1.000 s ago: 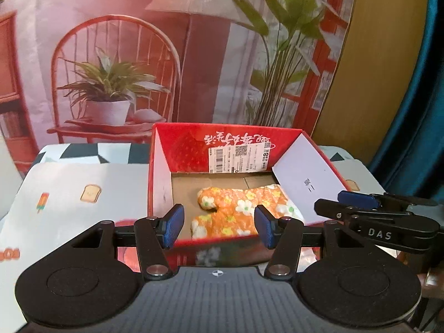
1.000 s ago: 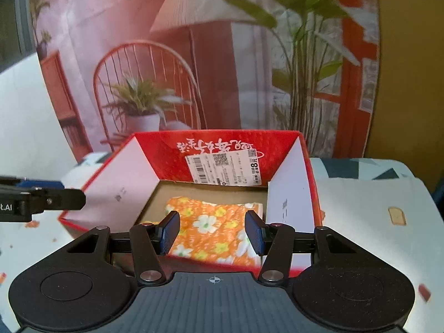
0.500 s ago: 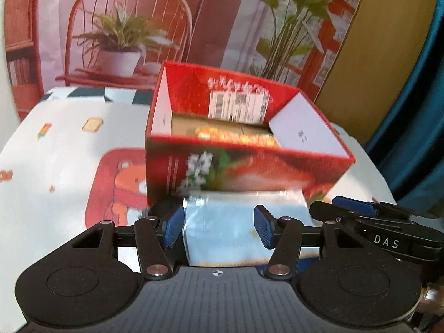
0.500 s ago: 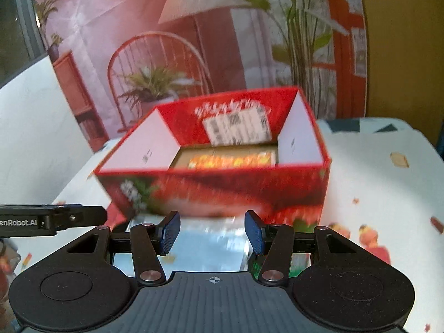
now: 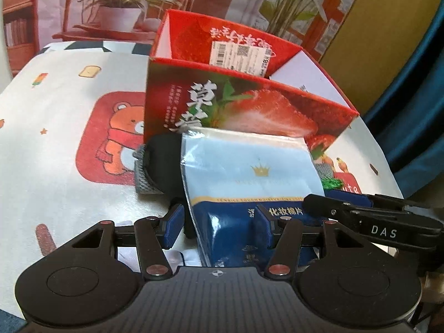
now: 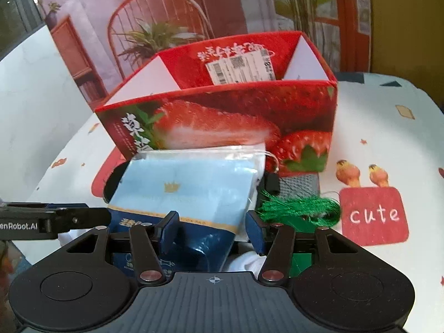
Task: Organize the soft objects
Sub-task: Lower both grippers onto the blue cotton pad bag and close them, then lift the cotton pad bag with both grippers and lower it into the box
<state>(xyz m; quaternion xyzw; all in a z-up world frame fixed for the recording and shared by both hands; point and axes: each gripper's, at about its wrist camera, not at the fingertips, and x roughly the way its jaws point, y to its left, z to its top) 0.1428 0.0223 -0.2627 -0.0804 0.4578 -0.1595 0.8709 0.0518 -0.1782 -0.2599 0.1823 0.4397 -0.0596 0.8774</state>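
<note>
Left wrist view: you are holding your left gripper [image 5: 217,224] spread over the near end of the blue cotton-pad pouch [image 5: 249,177], its pads not pressing it. That pouch is lying on the cartoon tablecloth [image 5: 55,149], leaning against the strawberry box [image 5: 249,111], with a black-and-grey knit item [image 5: 158,163] just beside it. Your right gripper [image 6: 212,231] is opening, the pouch's dark end sitting between its jaws, beside a green tassel [image 6: 299,208].
</note>
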